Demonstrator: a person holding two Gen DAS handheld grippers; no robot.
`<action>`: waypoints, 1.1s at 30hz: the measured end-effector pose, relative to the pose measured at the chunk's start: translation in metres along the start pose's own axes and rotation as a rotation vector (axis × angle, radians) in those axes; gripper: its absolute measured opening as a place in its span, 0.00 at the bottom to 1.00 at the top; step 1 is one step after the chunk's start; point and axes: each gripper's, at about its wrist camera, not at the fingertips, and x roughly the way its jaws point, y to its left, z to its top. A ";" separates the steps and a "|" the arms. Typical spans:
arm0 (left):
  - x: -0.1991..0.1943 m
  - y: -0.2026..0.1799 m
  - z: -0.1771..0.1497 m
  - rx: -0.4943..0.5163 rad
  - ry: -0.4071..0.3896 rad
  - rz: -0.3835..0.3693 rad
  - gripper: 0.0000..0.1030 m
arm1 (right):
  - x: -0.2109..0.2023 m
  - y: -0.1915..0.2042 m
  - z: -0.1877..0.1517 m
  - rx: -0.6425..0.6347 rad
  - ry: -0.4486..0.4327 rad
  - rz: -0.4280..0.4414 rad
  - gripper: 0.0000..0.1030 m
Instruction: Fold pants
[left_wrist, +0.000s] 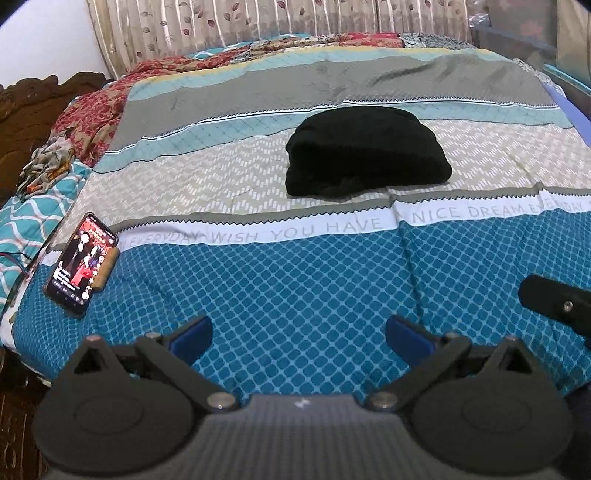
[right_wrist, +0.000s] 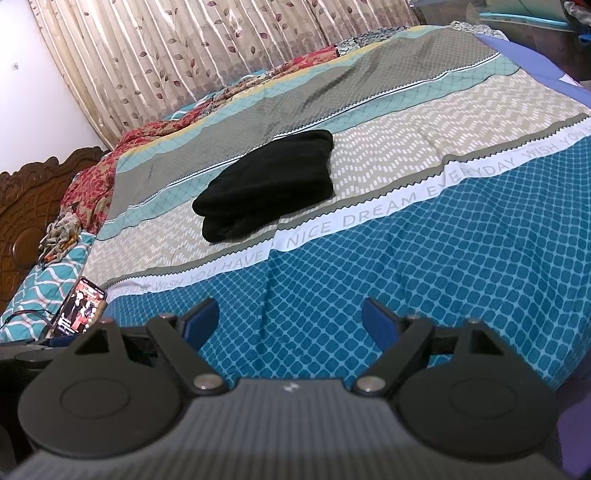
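Note:
Black pants (left_wrist: 364, 149) lie folded in a compact bundle on the beige band of the patterned bedsheet (left_wrist: 295, 295), mid-bed. They show in the right wrist view (right_wrist: 267, 182) too, left of centre. My left gripper (left_wrist: 299, 332) is open and empty, held over the blue band near the bed's front edge, well short of the pants. My right gripper (right_wrist: 290, 319) is open and empty, also over the blue band. Part of the right gripper (left_wrist: 557, 302) shows at the right edge of the left wrist view.
A lit phone (left_wrist: 81, 264) leans on the sheet at the left, also seen in the right wrist view (right_wrist: 79, 312). Crumpled red and teal bedding (left_wrist: 85, 114) lies by the carved wooden headboard (left_wrist: 26, 122). Curtains (right_wrist: 166, 55) hang behind the bed.

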 end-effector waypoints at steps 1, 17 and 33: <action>0.000 -0.001 -0.001 0.004 0.001 0.001 1.00 | 0.000 0.000 0.000 -0.001 0.001 0.000 0.84; 0.004 -0.005 -0.006 0.036 0.031 0.004 1.00 | 0.001 -0.004 -0.002 0.022 0.013 -0.006 0.84; 0.008 -0.007 -0.007 0.050 0.048 -0.004 1.00 | 0.003 -0.004 -0.002 0.022 0.017 -0.013 0.84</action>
